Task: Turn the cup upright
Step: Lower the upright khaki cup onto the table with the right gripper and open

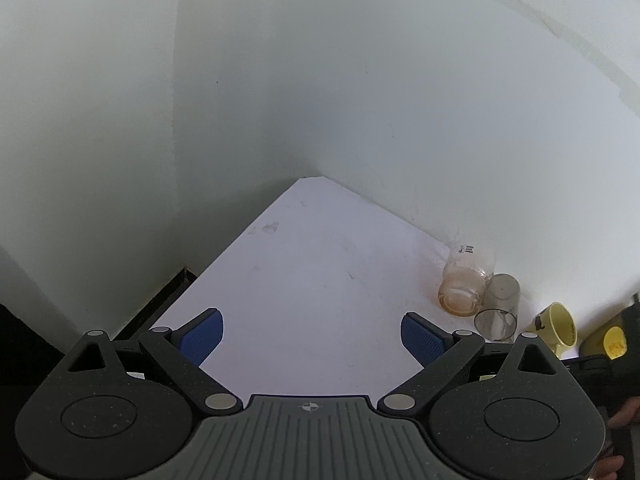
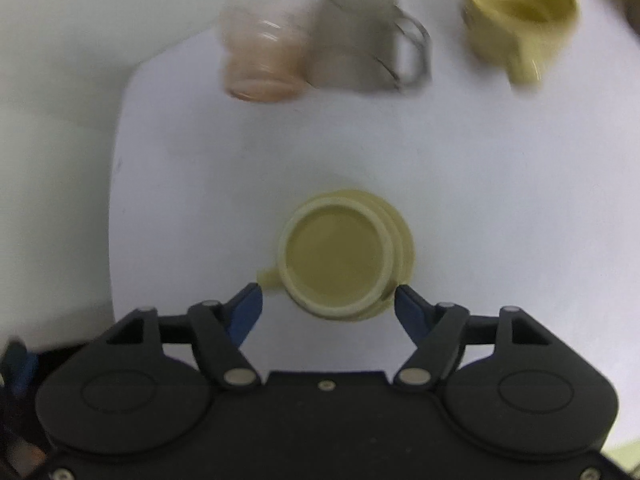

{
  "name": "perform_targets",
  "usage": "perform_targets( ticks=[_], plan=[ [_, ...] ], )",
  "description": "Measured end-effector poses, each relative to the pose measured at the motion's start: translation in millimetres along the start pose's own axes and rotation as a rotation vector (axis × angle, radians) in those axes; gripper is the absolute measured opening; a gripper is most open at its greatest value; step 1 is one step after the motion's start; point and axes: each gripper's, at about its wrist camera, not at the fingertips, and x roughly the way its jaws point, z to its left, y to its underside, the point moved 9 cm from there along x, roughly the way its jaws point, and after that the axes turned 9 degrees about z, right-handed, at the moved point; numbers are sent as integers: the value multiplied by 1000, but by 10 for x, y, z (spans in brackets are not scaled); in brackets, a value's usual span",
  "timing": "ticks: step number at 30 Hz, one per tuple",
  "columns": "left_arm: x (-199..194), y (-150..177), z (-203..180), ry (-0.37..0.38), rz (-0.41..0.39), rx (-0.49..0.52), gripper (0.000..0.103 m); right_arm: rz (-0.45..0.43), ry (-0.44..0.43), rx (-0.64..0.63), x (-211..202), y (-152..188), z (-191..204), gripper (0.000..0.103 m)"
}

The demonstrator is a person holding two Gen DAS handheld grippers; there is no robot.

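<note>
Between the blue pads: right gripper spread wide, grasping nothing.
Cup: pale yellow cup upside down on the white table, base up, just ahead, handle left.
Axis: vertical.
Left gripper: released, well apart.

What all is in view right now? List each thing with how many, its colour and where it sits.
Upside-down cup: one, pale yellow, base up on the table, just ahead of the right gripper, handle toward its left finger.
Upright mug: one, yellow, far right of the back row.
Glass mug: one, clear grey, middle of the back row.
Jar: one, clear with an orange tint, left of the glass mug.
Table: one, white, in a corner of white walls.
Left gripper: one, black with blue pads, open over bare table.
Right gripper: one, black with blue pads, open, straddling the upside-down cup.
</note>
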Motion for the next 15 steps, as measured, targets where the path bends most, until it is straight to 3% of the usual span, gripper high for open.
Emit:
perform_targets(
  ticks=[2, 3, 6, 10, 12, 13, 15],
  plan=[
    [-14, 16, 23, -6, 2, -11, 96, -52, 47, -98, -50, 17, 38, 90],
    [-24, 20, 33, -7, 1, -14, 96, -114, 144, -255, -69, 67, 93, 90],
    [-56, 32, 53, -14, -1, -16, 96, -174, 263, -443, -21, 159, 160, 90],
    [-88, 60, 65, -21, 4, -13, 96, -188, 217, -463, 177, 172, 321, 90],
    [-100, 73, 64, -23, 8, -9, 96, -198, 248, -452, 289, 109, 374, 88],
    [-99, 68, 68, -24, 9, -9, 96, -191, 264, -469, 356, 77, 399, 74],
    [-113, 77, 52, -27, 13, 1, 96, -174, 274, -517, 349, 145, 430, 69]
  ],
)
